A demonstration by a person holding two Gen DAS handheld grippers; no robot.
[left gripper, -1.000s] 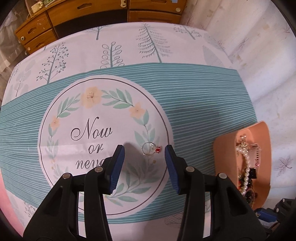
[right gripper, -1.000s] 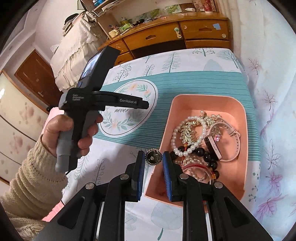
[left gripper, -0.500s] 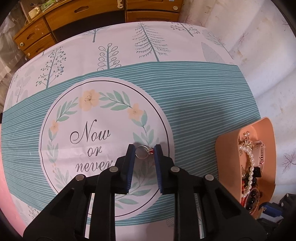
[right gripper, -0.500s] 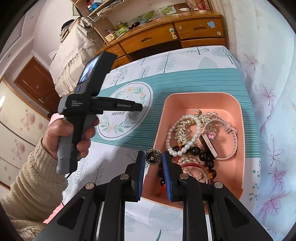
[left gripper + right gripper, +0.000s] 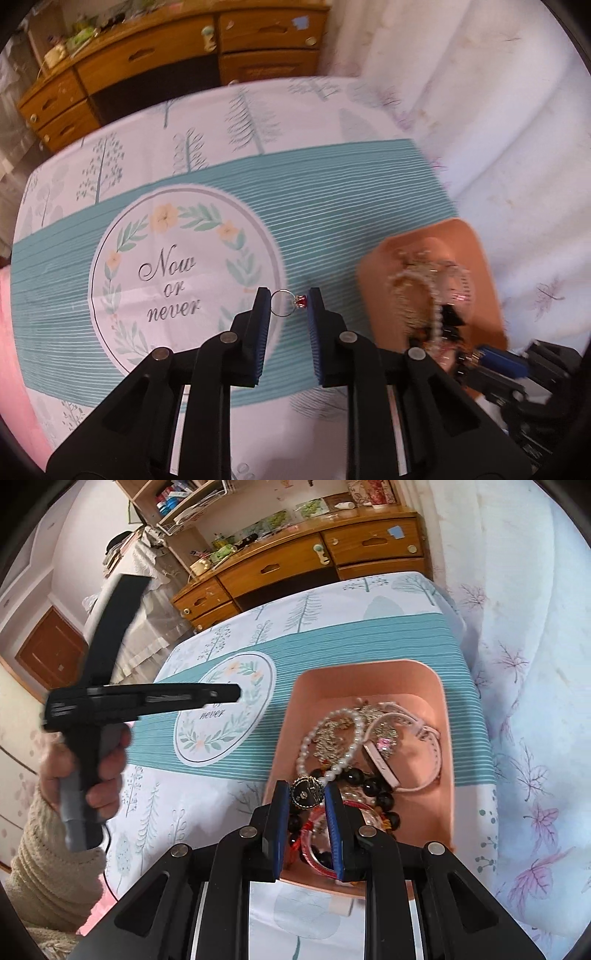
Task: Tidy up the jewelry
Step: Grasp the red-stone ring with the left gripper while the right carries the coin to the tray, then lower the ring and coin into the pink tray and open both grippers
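Note:
My left gripper [image 5: 288,303] is shut on a silver ring with a red stone [image 5: 286,302] and holds it above the tablecloth, left of the pink tray [image 5: 373,280]. My right gripper [image 5: 306,794] is shut on a round black-and-gold brooch [image 5: 306,792] and holds it over the near left part of the pink tray [image 5: 445,716]. The tray holds a pearl bracelet [image 5: 325,738], a pink watch [image 5: 384,760], dark beads [image 5: 373,786] and a red bangle [image 5: 314,853]. The left gripper also shows in the right wrist view [image 5: 236,693], held by a hand.
The table has a teal and white cloth with a round "Now or never" print [image 5: 173,280]. A wooden dresser [image 5: 177,62] stands behind the table. A white floral cloth [image 5: 524,664] lies to the right. My sleeve [image 5: 48,878] is at the lower left.
My left gripper closed on the ring, lifted it off the cloth and swung right toward the tray. My right gripper moved with the brooch from beside the tray to over it.

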